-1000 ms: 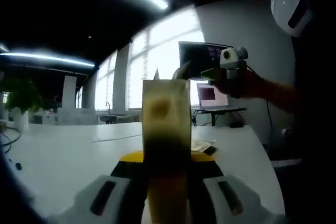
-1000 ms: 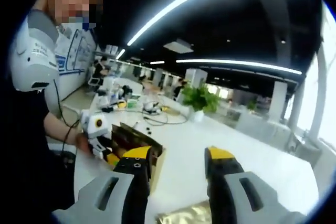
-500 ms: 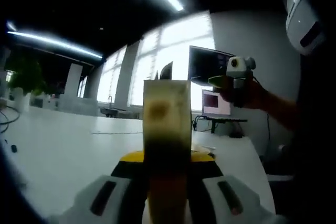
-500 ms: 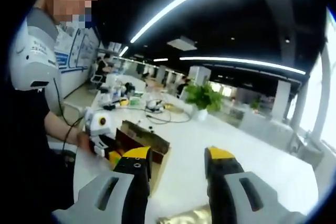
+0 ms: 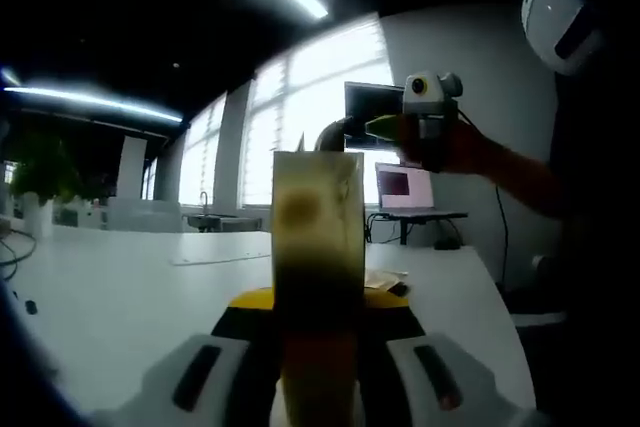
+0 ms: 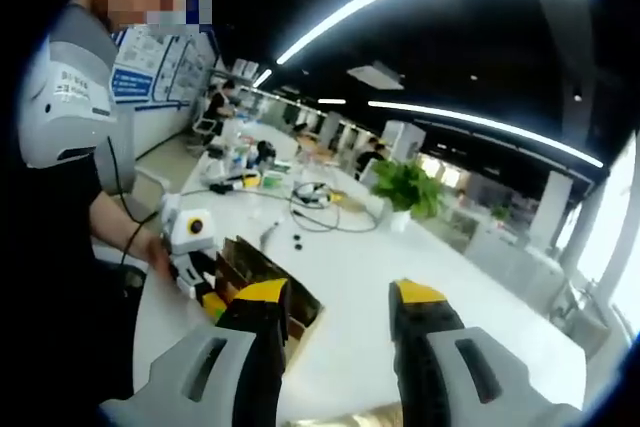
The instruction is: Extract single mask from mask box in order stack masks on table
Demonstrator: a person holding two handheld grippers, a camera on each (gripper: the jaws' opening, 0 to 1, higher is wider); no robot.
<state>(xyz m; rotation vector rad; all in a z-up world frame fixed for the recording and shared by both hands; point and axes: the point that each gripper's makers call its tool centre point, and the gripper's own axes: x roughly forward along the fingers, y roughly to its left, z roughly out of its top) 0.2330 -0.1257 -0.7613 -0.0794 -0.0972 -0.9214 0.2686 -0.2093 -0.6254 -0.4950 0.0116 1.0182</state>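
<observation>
A tan cardboard mask box stands upright between the jaws of my left gripper, which is shut on it. In the right gripper view the same box shows brown, its top open, above the white table, with the left gripper and a person's hand behind it. My right gripper is open with nothing between its jaws. It hangs in the air to the right of the box, held by a hand. A flat packet lies on the table beyond the box.
The white table stretches left and far. A laptop and monitor stand at its far end. Cables, small parts and a potted plant sit further along the table. The person's body is close on one side.
The right gripper has risen a little and shifted toward the box in the left gripper view. The gold packet has nearly left the bottom of the right gripper view. The box stays gripped.
</observation>
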